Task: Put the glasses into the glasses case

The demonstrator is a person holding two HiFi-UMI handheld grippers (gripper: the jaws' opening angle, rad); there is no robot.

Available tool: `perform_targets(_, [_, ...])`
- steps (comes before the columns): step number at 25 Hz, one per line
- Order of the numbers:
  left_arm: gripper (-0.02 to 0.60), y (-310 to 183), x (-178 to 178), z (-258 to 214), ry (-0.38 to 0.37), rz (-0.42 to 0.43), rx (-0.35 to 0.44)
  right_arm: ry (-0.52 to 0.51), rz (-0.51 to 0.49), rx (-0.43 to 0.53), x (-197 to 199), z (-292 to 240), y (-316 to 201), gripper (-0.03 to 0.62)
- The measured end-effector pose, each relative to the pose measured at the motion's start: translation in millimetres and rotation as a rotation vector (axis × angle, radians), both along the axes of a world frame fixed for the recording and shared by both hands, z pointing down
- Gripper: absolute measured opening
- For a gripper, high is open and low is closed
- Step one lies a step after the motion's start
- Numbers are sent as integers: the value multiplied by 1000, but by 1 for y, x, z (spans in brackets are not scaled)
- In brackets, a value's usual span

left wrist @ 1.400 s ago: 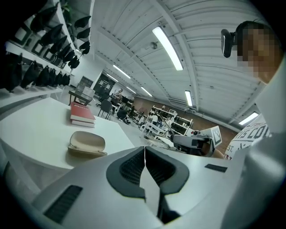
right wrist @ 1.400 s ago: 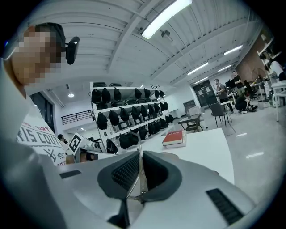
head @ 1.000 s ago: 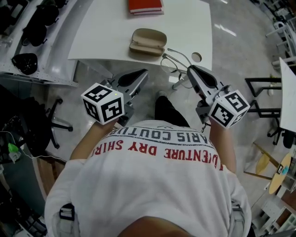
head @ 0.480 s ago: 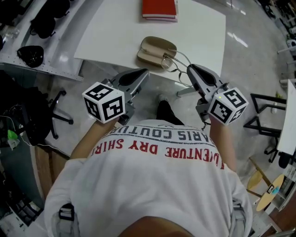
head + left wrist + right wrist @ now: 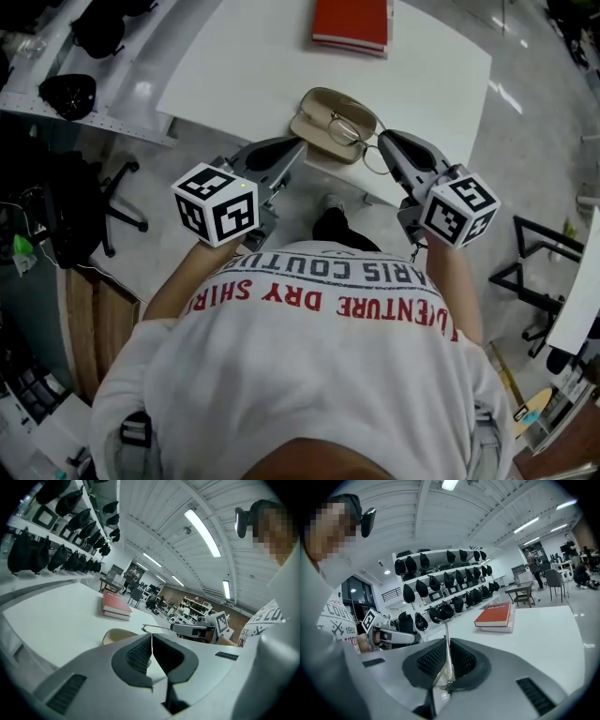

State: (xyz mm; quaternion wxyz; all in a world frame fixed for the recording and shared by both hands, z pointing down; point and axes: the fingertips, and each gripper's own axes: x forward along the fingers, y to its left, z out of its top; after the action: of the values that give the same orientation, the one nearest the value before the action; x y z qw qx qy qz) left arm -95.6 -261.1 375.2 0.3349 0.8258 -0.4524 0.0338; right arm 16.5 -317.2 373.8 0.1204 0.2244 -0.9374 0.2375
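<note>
An open tan glasses case [image 5: 319,117] lies near the front edge of the white table [image 5: 244,56]. Thin metal-framed glasses [image 5: 349,129] hang with one lens over the case's right end. My right gripper [image 5: 384,139] is shut on their temple arm, which shows as a thin wire [image 5: 446,653] between the pads. The left gripper [image 5: 298,145] is shut with nothing in it, just front-left of the case. In the left gripper view the case [image 5: 115,635] peeks over the jaws of that gripper [image 5: 152,641], and the right gripper [image 5: 197,630] is beyond it.
A red book [image 5: 352,21] lies at the table's far side. Shelves with black bags [image 5: 84,37] run along the left. An office chair [image 5: 103,225] stands on the floor at the left. The table edge lies just under both grippers.
Both grippers moved forward towards the table. The glasses, held in the right gripper, went from right of the case to over its right end.
</note>
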Motion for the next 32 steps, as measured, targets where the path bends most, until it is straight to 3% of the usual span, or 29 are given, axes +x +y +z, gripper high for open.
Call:
perform_targets(18, [29,-9,-40,36,-18,-174,-87,78,-165,-123,-58,78,-26,35])
perform_targets(32, [29,-6,-63,49,-24,-240,-121,129,-216,-180,-76,119,-29,35])
